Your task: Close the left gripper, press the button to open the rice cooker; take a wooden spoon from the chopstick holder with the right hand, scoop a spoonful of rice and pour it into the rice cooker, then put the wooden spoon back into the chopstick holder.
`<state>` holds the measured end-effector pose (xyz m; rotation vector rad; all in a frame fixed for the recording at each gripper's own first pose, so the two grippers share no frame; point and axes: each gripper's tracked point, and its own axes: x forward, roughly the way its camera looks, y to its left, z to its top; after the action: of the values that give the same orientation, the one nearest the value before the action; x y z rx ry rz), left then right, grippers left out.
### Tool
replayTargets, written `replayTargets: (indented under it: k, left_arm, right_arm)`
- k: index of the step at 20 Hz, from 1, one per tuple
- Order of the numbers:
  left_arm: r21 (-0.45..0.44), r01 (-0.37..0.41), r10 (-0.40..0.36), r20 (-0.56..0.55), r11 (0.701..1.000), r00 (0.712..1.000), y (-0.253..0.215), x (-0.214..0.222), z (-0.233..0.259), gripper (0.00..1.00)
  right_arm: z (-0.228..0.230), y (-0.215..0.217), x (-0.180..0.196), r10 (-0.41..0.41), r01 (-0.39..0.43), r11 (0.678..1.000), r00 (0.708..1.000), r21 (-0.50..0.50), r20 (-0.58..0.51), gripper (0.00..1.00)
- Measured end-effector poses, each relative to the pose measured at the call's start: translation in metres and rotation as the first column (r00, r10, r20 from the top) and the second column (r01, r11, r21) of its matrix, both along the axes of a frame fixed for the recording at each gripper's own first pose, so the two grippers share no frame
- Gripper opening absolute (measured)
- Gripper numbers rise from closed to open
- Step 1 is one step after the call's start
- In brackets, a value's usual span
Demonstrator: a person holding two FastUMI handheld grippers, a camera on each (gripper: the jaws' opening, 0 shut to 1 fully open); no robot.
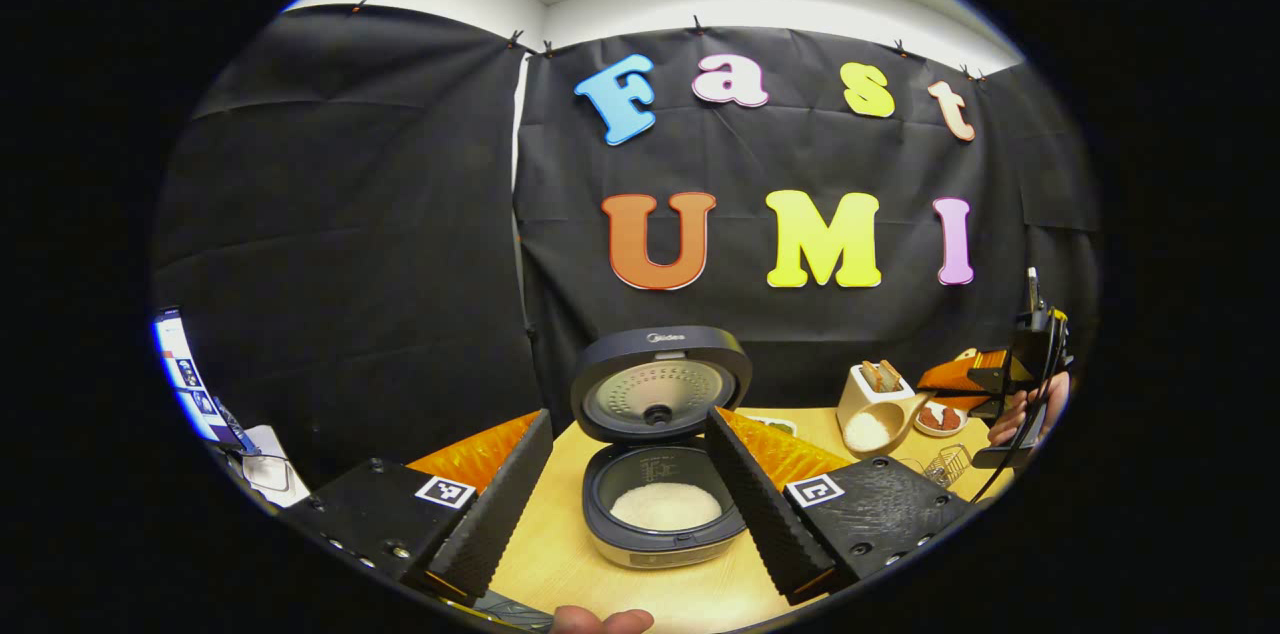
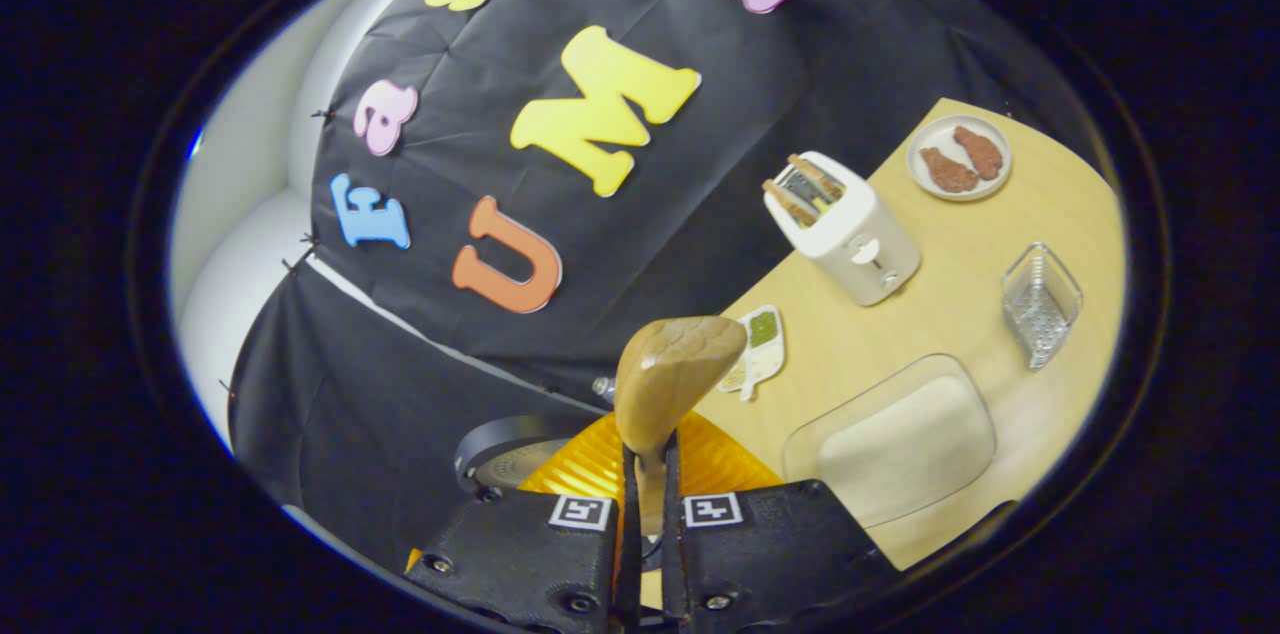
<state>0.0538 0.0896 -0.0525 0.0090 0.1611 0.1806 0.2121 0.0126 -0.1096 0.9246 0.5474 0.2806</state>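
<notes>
The rice cooker point(image 1: 665, 514) stands straight ahead with its lid point(image 1: 660, 384) raised and white rice in the pot. My left gripper point(image 1: 630, 424) is open, one finger on either side of the cooker and apart from it. My right gripper point(image 2: 648, 459) is shut on the handle of the wooden spoon point(image 2: 678, 369), whose bowl points toward the wall; I cannot see rice in it from there. In the left gripper view, the right gripper point(image 1: 1000, 379) and a hand are at the far right, and the spoon bowl point(image 1: 868, 431) looks filled with white rice.
On the wooden table point(image 2: 960, 244) stand a white toaster point(image 2: 850, 234) with toast, a plate point(image 2: 958, 157) of brown pieces, a wire chopstick holder point(image 2: 1040, 304), a clear box of rice point(image 2: 900, 439) and a small dish point(image 2: 760, 349). The cooker lid point(image 2: 500, 459) sits left of the right gripper.
</notes>
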Motion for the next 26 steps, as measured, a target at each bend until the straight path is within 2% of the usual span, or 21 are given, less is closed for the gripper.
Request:
replayTargets:
  k: [6, 9, 13, 18, 23, 26]
  left_arm:
    - [0.009, -0.058, 0.058, -0.04, 0.998, 0.998, 0.039, -0.028, -0.019, 0.98]
    - [0.005, -0.078, 0.078, -0.048, 0.997, 0.996, 0.052, -0.04, -0.023, 0.98]
    - [-0.01, -0.096, 0.095, -0.057, 0.995, 0.994, 0.063, -0.044, -0.028, 0.98]
    - [-0.018, -0.11, 0.109, -0.06, 0.994, 0.992, 0.082, -0.055, -0.035, 0.98]
    - [-0.036, -0.121, 0.118, -0.063, 0.992, 0.991, 0.093, -0.06, -0.04, 0.98]
    - [-0.044, -0.123, 0.12, -0.063, 0.991, 0.991, 0.096, -0.061, -0.041, 0.98]
  right_arm:
    - [-0.003, 0.114, 0.015, 0.168, -0.167, 0.984, 0.985, -0.06, 0.021, 0.13]
    - [-0.021, 0.154, 0.013, 0.227, -0.224, 0.963, 0.974, -0.152, 0.005, 0.13]
    - [-0.051, 0.183, 0.015, 0.254, -0.241, 0.921, 0.967, -0.307, 0.002, 0.13]
    - [-0.066, 0.199, 0.014, 0.294, -0.237, 0.827, 0.955, -0.511, 0.033, 0.13]
    - [-0.06, 0.215, 0.02, 0.365, -0.218, 0.71, 0.927, -0.67, 0.085, 0.13]
    - [-0.054, 0.221, 0.021, 0.406, -0.183, 0.627, 0.906, -0.758, 0.117, 0.13]
